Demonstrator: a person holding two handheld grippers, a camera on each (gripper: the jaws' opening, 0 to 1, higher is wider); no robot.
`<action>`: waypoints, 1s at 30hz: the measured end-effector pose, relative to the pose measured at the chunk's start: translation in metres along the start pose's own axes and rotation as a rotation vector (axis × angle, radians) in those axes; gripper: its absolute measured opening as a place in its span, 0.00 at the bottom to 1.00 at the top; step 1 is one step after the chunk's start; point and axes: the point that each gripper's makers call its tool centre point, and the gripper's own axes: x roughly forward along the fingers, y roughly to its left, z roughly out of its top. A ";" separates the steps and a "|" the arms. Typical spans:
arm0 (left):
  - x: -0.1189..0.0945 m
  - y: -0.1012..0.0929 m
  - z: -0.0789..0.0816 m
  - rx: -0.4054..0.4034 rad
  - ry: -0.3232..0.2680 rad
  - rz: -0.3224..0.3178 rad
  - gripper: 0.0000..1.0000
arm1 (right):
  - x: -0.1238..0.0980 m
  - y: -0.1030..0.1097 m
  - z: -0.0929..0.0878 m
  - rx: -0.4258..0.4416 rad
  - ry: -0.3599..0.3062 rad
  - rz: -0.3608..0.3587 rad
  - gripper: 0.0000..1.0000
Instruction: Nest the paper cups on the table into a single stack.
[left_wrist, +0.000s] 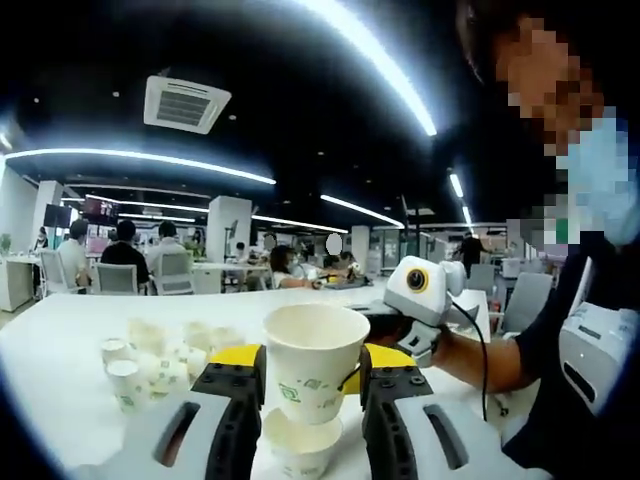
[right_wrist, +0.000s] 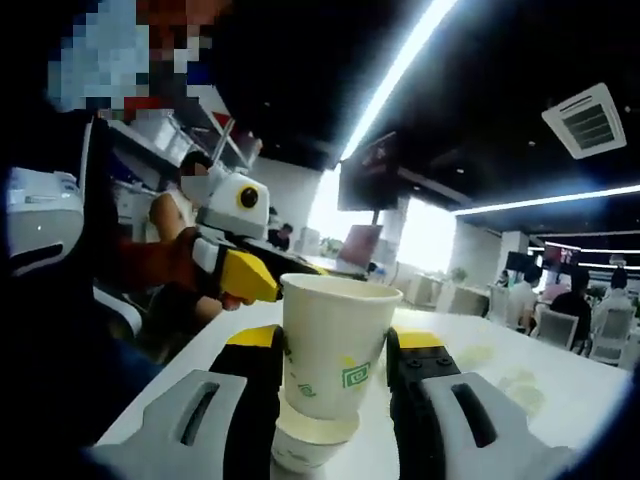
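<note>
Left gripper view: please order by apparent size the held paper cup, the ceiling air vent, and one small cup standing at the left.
1. Held paper cup, though it is nearest the camera.
2. Ceiling air vent, far away.
3. Small cup on the white table.

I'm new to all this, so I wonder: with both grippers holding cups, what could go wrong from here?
Left gripper squeezes a white paper cup with green print; thin paper could crush. A second cup sits loosely nested under it and might drop. Loose small paper cups crowd the white table and could be knocked.
</note>
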 end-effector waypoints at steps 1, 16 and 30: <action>0.000 0.000 -0.001 0.001 0.000 0.000 0.40 | 0.000 0.000 -0.001 0.002 0.000 0.000 0.43; 0.001 0.006 -0.022 0.014 0.035 0.016 0.39 | 0.002 0.002 -0.024 0.028 0.028 0.005 0.44; 0.003 0.007 -0.045 0.034 0.091 0.024 0.39 | 0.001 0.005 -0.048 0.025 0.092 0.020 0.44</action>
